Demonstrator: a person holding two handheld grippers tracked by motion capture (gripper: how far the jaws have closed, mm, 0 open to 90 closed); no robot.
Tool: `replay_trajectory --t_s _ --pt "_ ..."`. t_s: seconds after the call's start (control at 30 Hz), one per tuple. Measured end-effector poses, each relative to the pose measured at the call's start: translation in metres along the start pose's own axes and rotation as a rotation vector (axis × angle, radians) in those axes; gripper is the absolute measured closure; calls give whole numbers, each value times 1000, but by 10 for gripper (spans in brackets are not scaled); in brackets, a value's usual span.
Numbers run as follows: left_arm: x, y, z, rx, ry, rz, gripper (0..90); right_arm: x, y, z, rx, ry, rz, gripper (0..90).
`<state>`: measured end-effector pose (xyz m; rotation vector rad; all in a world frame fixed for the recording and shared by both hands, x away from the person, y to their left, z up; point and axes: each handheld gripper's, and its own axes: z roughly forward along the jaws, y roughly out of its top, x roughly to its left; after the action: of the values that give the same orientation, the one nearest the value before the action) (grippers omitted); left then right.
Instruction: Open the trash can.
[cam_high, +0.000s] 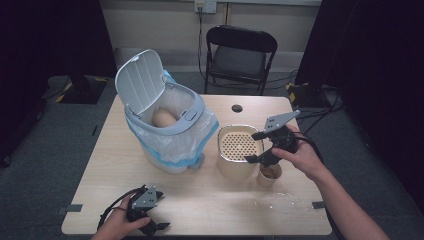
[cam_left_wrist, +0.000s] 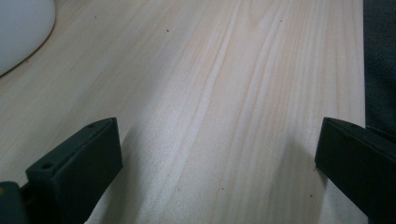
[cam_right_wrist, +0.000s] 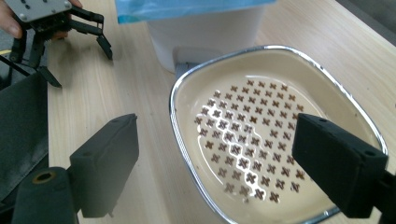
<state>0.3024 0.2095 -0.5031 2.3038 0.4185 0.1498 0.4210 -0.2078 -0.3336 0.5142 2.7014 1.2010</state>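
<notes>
Two claws work over one pale wooden counter (cam_high: 210, 195), which has dark carpet on every side and a black folding chair (cam_high: 240, 55) beyond its far edge. Most of the near half of the counter lies bare, so there is free room between the hands, while the far half is crowded.

Largest on it is a white bin (cam_high: 170, 125) with its lid tipped up and a clear, blue-edged liner hanging over its rim; a tan, rounded thing lies inside, too dim to identify. Just beside the bin, toward the right, stands a cream strainer basin (cam_high: 239, 145) with a chrome rim and a floor pierced by small cross-shaped holes. Touching or nearly touching the basin's near right corner is a small paper cup (cam_high: 270, 175) with something brown in it; the right hand partly covers it.

Above the basin's right edge the right claw (cam_high: 260, 147) hangs released, jaws spread wide with nothing between them. Seen from its own camera, one jaw stands over bare wood left of the rim and the other over the basin's far side.

At the counter's near left edge the left claw (cam_high: 152, 225) is also released, jaws wide apart and low to the bare wood; its lower tip is cut off by the frame. Pale flecks dot the wood near the right front corner.
</notes>
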Motion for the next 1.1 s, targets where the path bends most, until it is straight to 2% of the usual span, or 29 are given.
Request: replay_trajectory --t_s 0.23,1.1 --pt "0 0 0 0 0 0 0 -3 -14 -3 -4 -8 26 144" --pt "0 0 0 5 0 4 0 -11 -58 -16 12 -38 62 145"
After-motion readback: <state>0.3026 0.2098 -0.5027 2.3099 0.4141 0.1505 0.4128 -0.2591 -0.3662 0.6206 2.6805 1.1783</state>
